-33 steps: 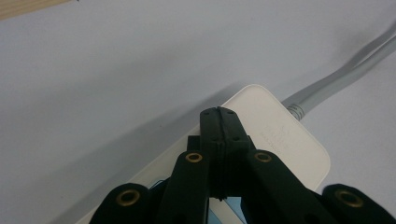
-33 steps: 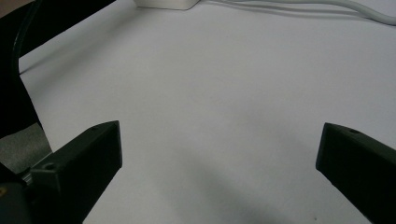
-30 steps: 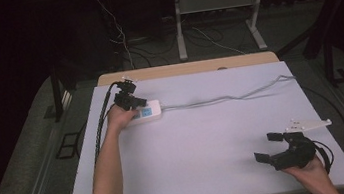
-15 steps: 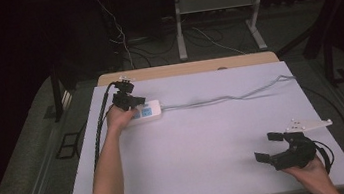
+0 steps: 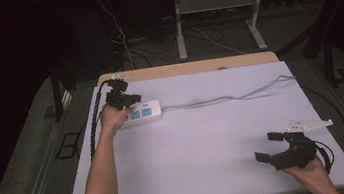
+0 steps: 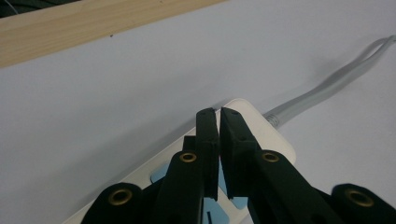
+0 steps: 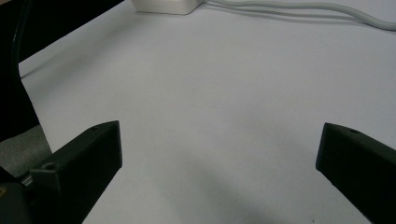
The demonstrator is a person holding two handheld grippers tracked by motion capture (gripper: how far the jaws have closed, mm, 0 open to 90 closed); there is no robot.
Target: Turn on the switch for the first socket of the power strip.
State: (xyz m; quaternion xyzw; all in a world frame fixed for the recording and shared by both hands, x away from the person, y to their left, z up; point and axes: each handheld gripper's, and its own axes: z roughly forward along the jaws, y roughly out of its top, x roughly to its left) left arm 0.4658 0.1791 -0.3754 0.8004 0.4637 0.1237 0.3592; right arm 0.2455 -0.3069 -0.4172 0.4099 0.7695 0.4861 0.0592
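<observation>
On the white bench (image 5: 206, 143), the left gripper (image 6: 218, 140), fingers closed empty, hovers over the power strip (image 5: 143, 113); the right gripper (image 5: 273, 145) gapes wide, well apart from it.

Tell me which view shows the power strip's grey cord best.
The high view: the grey cord runs whole from the power strip toward the table's right edge. The left gripper view catches a short stretch behind the shut left tool; the right gripper view, a far-off piece.

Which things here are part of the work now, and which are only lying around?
In the work:
- power strip
- its grey cable
- left gripper, closed, over the strip

Only around:
- right gripper, open, apart on the white table
- floor cables
</observation>
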